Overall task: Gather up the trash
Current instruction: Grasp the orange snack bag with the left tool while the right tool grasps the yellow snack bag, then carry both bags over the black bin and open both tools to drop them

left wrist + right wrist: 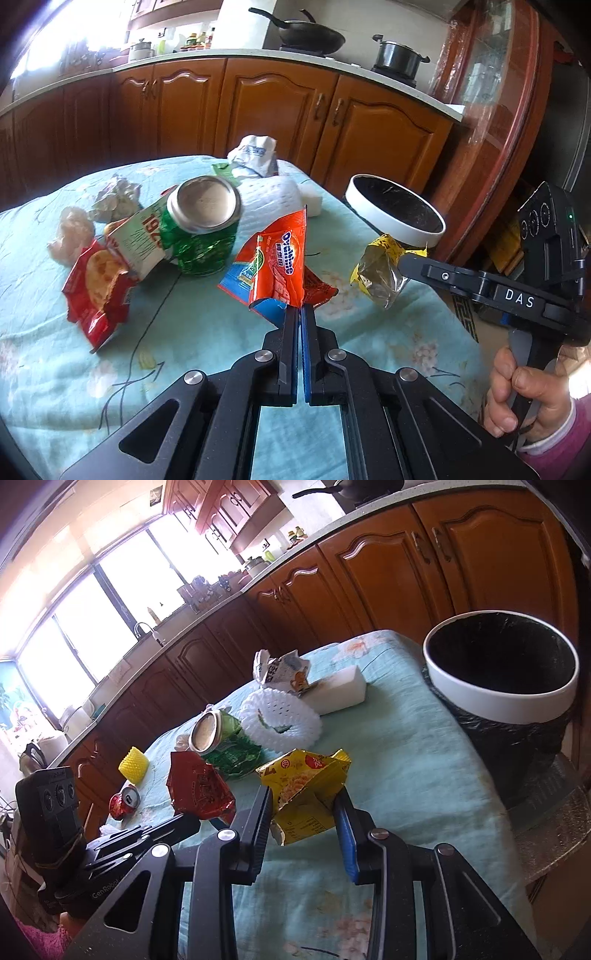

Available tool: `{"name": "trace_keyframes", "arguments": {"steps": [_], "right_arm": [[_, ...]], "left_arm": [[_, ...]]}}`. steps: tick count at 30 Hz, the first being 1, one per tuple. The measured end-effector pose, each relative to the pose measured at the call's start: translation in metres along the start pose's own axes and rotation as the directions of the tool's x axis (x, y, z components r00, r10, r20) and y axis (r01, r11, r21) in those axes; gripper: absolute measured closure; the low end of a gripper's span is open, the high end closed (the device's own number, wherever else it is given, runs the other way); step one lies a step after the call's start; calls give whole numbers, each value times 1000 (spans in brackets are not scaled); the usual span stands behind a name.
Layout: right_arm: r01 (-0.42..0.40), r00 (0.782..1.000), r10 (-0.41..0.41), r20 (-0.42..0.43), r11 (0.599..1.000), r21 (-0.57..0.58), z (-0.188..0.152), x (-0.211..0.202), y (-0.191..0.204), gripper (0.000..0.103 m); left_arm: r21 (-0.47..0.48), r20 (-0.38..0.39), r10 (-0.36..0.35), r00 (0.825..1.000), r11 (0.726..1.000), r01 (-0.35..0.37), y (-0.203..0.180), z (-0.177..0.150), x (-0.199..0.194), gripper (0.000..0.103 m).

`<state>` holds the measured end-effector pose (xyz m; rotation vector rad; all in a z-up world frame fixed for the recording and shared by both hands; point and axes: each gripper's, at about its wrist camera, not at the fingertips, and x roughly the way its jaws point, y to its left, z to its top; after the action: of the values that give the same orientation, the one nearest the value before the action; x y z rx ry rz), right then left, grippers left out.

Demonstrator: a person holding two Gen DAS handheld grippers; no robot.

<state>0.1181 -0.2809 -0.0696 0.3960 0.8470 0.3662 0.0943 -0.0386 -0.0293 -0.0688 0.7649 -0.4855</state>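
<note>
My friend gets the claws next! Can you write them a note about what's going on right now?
Left claw: shut on the orange Ovaltine wrapper, lifted off the table.
Right claw: shut on the yellow snack bag.
Trash bin: at the table's far right edge, black liner, looks empty.
Done: two pieces picked up, neither binned yet.
Left: drop both in, then the green can, red packet, white foam net and crumpled bits.

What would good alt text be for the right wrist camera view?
The right gripper grips a crumpled yellow snack wrapper above a table covered in pale green cloth, near a black-lined trash bin with a white rim. Behind lie a crushed green can, white foam netting and a red wrapper.
</note>
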Motion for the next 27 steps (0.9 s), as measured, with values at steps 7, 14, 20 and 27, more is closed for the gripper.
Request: {"name": "trace_keyframes", "arguments": {"steps": [7, 14, 20, 27], "right_arm": [[63, 996, -65, 57, 998, 28, 11, -27, -28, 69], [125, 986, -130, 100, 990, 60, 26, -47, -63, 69], [177, 975, -186, 122, 981, 83, 47, -56, -91, 69], [242, 957, -254, 142, 965, 97, 77, -57, -118, 69]], "left_arm": [[79, -5, -43, 999, 996, 44, -26, 22, 30, 103], [131, -12, -81, 997, 988, 82, -45, 44, 63, 103], [156, -28, -103, 994, 982, 107, -64, 69, 95, 103], [192, -58, -126, 990, 972, 135, -87, 100, 138, 103]]}}
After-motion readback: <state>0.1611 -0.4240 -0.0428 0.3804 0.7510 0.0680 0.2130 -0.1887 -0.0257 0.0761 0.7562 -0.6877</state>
